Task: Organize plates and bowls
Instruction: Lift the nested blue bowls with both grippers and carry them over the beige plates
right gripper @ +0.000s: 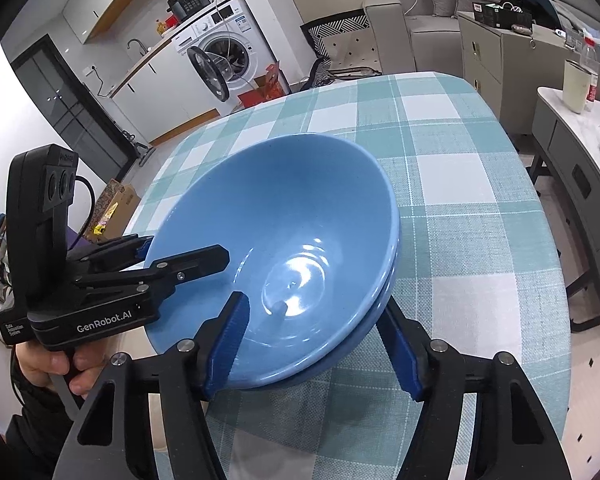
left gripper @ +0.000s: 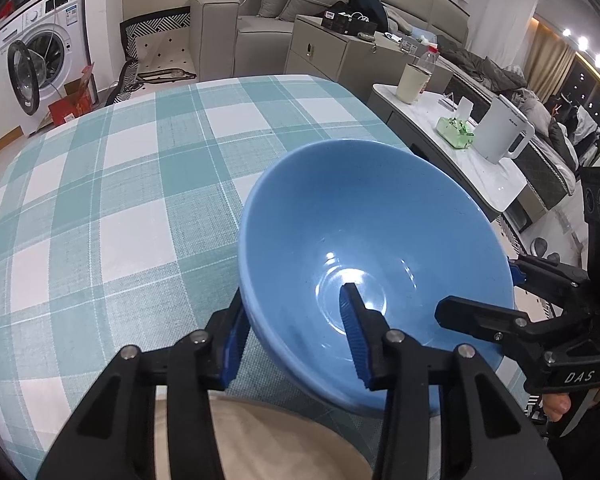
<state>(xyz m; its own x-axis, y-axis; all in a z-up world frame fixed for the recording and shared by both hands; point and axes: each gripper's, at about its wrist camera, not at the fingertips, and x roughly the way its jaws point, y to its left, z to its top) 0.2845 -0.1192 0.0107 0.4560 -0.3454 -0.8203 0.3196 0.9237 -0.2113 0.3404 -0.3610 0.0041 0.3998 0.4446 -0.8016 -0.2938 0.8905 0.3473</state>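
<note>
A blue bowl (left gripper: 380, 264) sits tilted on the desk (left gripper: 100, 208), which wears a teal-and-white checked cloth. The right wrist view shows a second rim just beneath the first, so two blue bowls (right gripper: 276, 264) are nested, the lower bowl (right gripper: 356, 344) showing only as a thin band along the right and near edge.

The left gripper (left gripper: 296, 332) straddles the near-left wall of the stack: its left finger (left gripper: 234, 344) lies outside, against the outer surface, and its right finger (left gripper: 354, 332) reaches down inside toward the bottom. In the right wrist view the same tool comes in from the left with one finger across the inside of the bowl and one outside. Whether its pads are pressing on the wall cannot be told.

The right gripper (right gripper: 320, 344) brackets the near-right wall likewise: the left finger (right gripper: 228, 340) rests inside, the right finger (right gripper: 400, 352) outside beside the lower rim. A gap shows around the wall here, so these fingers look released, not yet clamped.
</note>
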